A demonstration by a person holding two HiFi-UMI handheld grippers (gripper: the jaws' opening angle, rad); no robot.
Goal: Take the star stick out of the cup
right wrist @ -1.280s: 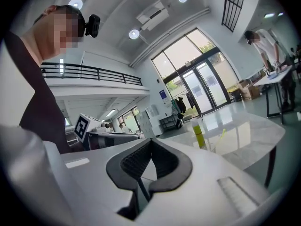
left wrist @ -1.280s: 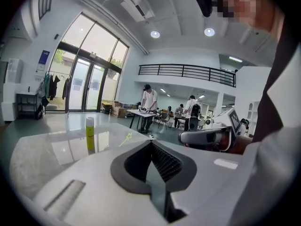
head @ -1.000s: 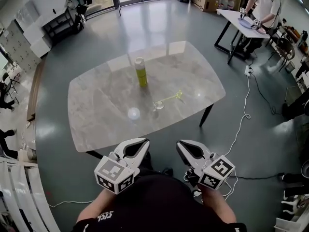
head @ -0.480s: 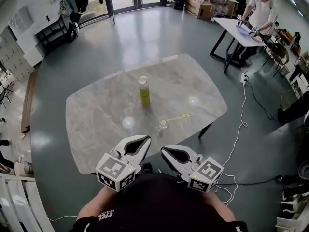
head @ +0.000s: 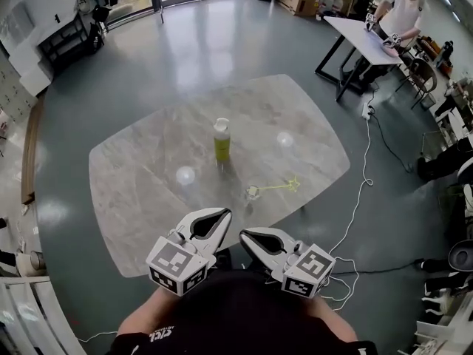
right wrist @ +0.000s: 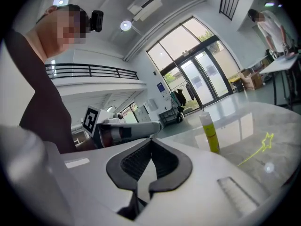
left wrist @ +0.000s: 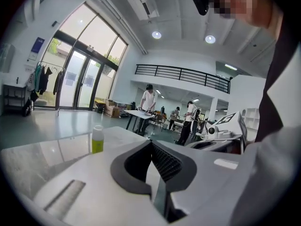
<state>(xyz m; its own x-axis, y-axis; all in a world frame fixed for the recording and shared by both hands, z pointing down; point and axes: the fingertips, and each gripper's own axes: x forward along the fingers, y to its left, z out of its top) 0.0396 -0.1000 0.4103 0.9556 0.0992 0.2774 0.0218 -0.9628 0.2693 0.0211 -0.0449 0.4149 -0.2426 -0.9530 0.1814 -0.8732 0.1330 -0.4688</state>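
Observation:
A thin yellow star stick point(head: 279, 187) lies low over the marble table point(head: 140, 191), its end in a small clear cup point(head: 252, 193) near the front edge. The right gripper view shows the star stick point(right wrist: 257, 149) at its right. A yellow-green bottle point(head: 222, 140) stands upright mid-table. My left gripper point(head: 220, 213) and right gripper point(head: 246, 234) are held side by side in front of the person's body, short of the table's edge. Both are shut with nothing between the jaws, as the left gripper point(left wrist: 150, 142) and right gripper point(right wrist: 151, 140) show in their own views.
A white cable point(head: 362, 191) trails over the floor right of the table. At the back right a person works at a second table point(head: 366, 39). Shelving point(head: 63, 35) stands at the back left. The bottle point(left wrist: 97, 139) also shows in the left gripper view.
The table has come nearer and shifted in view as the person walked up to it. Both grippers travelled along, still shut, and the right one has closed in on the left.

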